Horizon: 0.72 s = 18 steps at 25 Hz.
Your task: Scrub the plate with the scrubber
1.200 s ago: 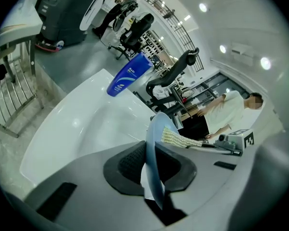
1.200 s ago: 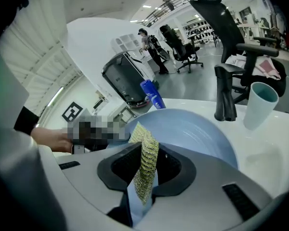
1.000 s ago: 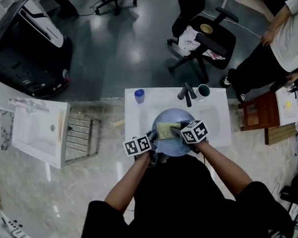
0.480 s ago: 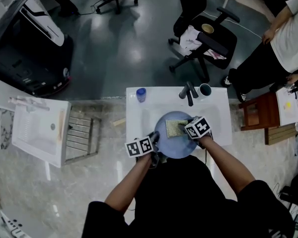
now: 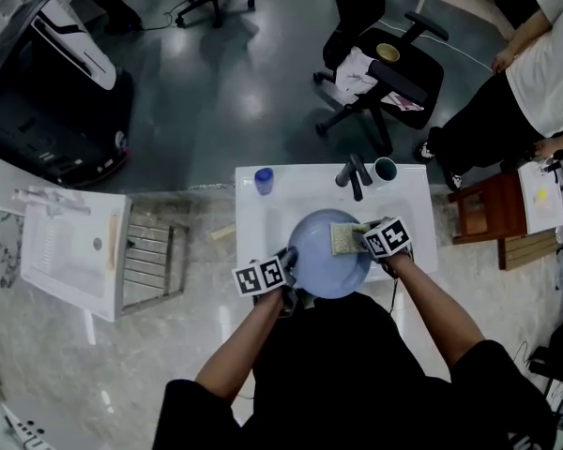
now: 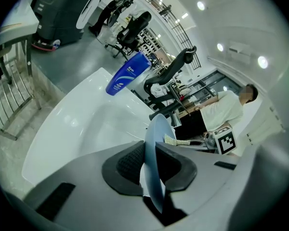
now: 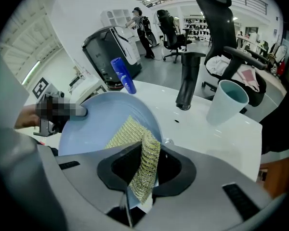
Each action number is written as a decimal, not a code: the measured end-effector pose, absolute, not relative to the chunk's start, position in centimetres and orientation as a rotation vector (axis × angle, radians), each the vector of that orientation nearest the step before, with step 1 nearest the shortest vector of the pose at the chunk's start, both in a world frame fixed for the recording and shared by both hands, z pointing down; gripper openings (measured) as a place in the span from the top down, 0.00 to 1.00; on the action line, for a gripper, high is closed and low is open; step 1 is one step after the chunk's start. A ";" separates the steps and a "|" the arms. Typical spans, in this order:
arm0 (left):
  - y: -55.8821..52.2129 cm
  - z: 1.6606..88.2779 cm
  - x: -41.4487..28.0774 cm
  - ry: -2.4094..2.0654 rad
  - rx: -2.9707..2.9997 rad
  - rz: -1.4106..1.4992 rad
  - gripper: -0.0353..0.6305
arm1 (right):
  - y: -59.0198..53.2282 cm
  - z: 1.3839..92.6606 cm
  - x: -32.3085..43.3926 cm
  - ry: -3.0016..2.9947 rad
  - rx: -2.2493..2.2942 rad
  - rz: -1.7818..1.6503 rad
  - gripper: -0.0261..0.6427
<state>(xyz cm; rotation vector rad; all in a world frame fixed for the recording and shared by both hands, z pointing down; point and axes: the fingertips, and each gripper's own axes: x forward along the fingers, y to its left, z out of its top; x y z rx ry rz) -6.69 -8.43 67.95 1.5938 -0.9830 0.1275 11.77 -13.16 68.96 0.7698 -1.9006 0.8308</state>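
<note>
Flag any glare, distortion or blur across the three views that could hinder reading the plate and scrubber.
Head view: sharp, evenly lit plate and scrubber; lamp glare on the floor. Left gripper view: heavy fisheye, dark corners, plate edge-on and soft up close. Right gripper view: same fisheye, scrubber weave crisp.

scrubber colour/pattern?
Yellow-green ribbed mesh. The scrubber shows best in the right gripper view, against the pale blue plate.

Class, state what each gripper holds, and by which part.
Left gripper clamps the blue plate by its rim; right gripper pinches the scrubber by one edge.
</note>
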 end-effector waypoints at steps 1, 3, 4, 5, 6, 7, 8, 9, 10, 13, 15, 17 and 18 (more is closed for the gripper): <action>-8.5 68.1 -6.8 -0.985 1.595 0.133 0.89 | -13.1 68.7 11.7 -1.919 0.771 0.862 0.86; -8.5 68.4 -7.0 -0.991 1.594 0.142 0.89 | -12.8 67.6 11.2 -1.975 0.770 0.964 0.86; -8.6 68.5 -7.2 -0.994 1.591 0.146 0.89 | -12.6 66.9 10.8 -2.005 0.765 1.024 0.86; -8.6 68.6 -7.4 -0.997 1.587 0.148 0.89 | -12.3 66.0 10.5 -2.034 0.756 1.078 0.86; -8.7 68.8 -7.6 -0.999 1.585 0.150 0.89 | -12.1 65.3 10.1 -2.059 0.743 1.117 0.86; -8.8 68.9 -7.7 -1.001 1.583 0.151 0.89 | -11.8 64.6 9.7 -2.081 0.726 1.139 0.86; -8.9 69.0 -7.7 -1.004 1.583 0.152 0.89 | -11.5 64.1 9.3 -2.099 0.707 1.150 0.86; -9.0 69.1 -7.8 -1.006 1.582 0.154 0.89 | -11.1 63.7 9.0 -2.115 0.687 1.155 0.86; -9.1 69.2 -7.7 -1.008 1.582 0.155 0.89 | -10.7 63.4 8.5 -2.130 0.668 1.161 0.86; -9.2 69.4 -7.8 -1.012 1.579 0.154 0.89 | -9.5 62.7 6.4 -2.167 0.612 1.197 0.86; -9.3 69.4 -7.8 -1.015 1.575 0.146 0.89 | -8.7 63.1 4.8 -2.166 0.571 1.222 0.86; -9.4 69.2 -7.7 -1.015 1.573 0.136 0.89 | -7.9 63.8 3.4 -2.159 0.538 1.234 0.86; -9.5 69.1 -7.6 -1.015 1.574 0.132 0.89 | -7.6 64.1 2.8 -2.156 0.529 1.238 0.86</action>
